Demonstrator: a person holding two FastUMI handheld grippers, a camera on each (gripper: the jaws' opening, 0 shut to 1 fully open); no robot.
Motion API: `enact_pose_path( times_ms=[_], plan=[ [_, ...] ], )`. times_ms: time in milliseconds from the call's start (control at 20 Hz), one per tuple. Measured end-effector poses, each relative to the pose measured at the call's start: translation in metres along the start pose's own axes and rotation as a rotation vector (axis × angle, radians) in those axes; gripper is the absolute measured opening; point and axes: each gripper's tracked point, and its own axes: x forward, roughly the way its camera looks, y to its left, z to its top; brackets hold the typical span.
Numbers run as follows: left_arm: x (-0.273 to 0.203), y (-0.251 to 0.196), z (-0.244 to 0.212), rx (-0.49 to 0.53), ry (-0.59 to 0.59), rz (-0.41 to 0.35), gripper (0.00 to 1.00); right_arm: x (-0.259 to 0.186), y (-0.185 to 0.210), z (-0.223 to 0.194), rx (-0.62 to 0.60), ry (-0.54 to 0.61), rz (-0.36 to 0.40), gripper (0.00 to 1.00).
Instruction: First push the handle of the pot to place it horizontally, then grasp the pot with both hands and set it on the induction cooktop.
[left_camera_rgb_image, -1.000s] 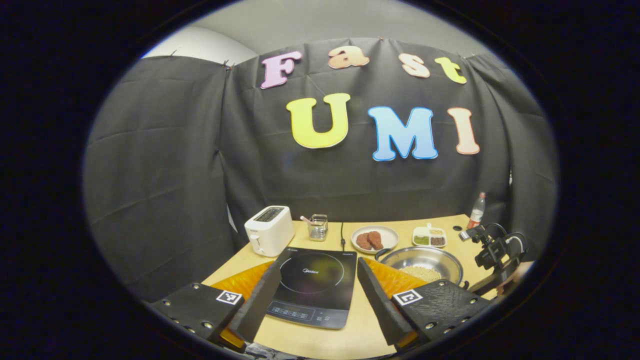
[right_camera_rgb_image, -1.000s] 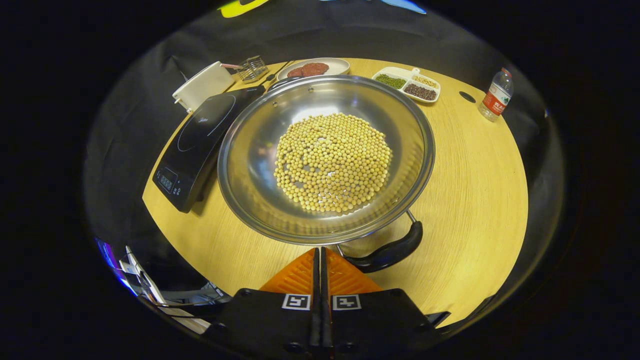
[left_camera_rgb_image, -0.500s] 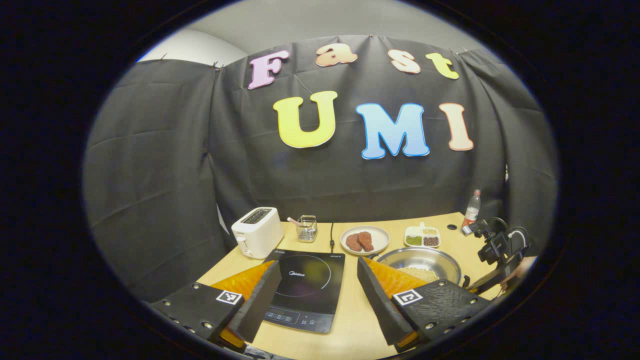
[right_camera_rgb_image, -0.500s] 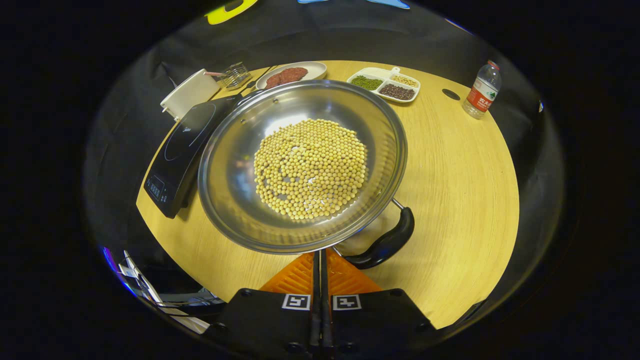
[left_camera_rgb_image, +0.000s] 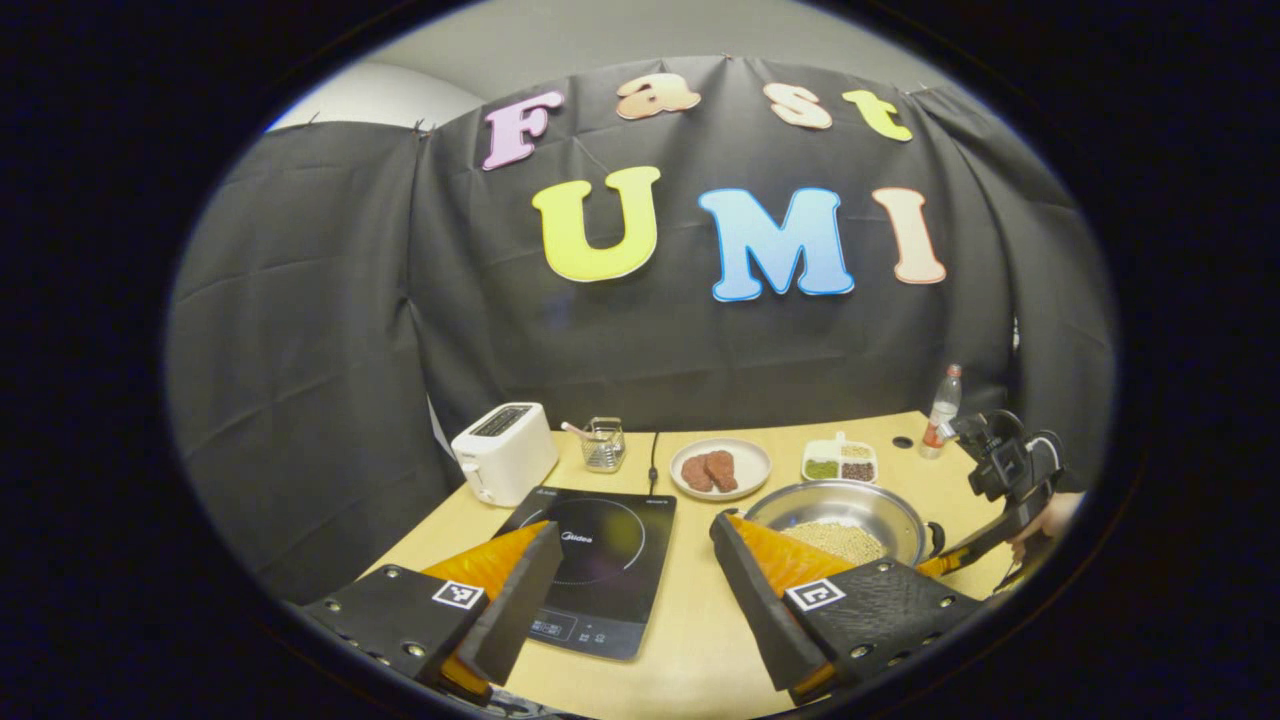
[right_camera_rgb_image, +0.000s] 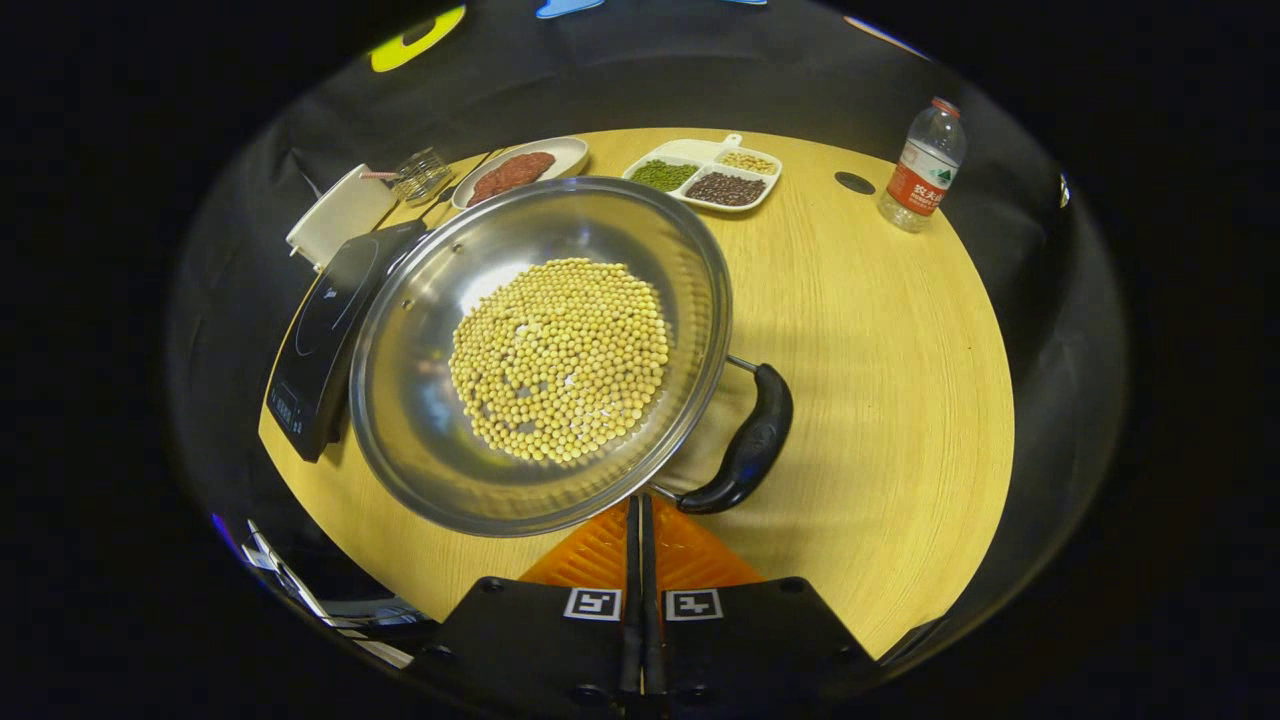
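On the pale wooden table (right_camera_rgb_image: 900, 400), my left gripper (left_camera_rgb_image: 630, 560) hangs spread above the black induction cooktop (left_camera_rgb_image: 600, 545), my right gripper (right_camera_rgb_image: 640, 520) pressed together at the bean-filled steel pot's (right_camera_rgb_image: 540, 350) black handle (right_camera_rgb_image: 745, 445), where overpushing could spill beans.

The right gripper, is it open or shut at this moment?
Shut. In the right gripper view, the right gripper has its two fingers together with no gap, holding nothing, tips beside the pot handle.
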Motion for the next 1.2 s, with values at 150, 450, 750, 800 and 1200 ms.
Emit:
enact_pose_path(
  times_ms=[150, 450, 750, 800, 1200],
  plan=[
    [-0.002, -0.011, 0.002, 0.009, 0.007, 0.008, 0.9, 0.001, -0.012, 0.009, 0.028, -0.013, 0.014, 0.02],
    [-0.007, -0.029, 0.001, 0.032, 0.023, 0.027, 0.93, 0.001, -0.03, 0.026, 0.067, -0.042, 0.034, 0.02],
    [0.001, -0.034, 0.006, 0.001, 0.016, -0.004, 0.93, 0.003, -0.039, 0.04, 0.128, -0.089, 0.04, 0.02],
    [0.005, -0.035, 0.004, -0.007, 0.02, -0.011, 0.93, 0.002, -0.04, 0.04, 0.132, -0.096, 0.038, 0.02],
    [0.052, -0.051, -0.02, -0.076, 0.109, -0.194, 0.92, -0.034, -0.035, 0.044, 0.165, -0.191, 0.016, 0.51]
  ],
)
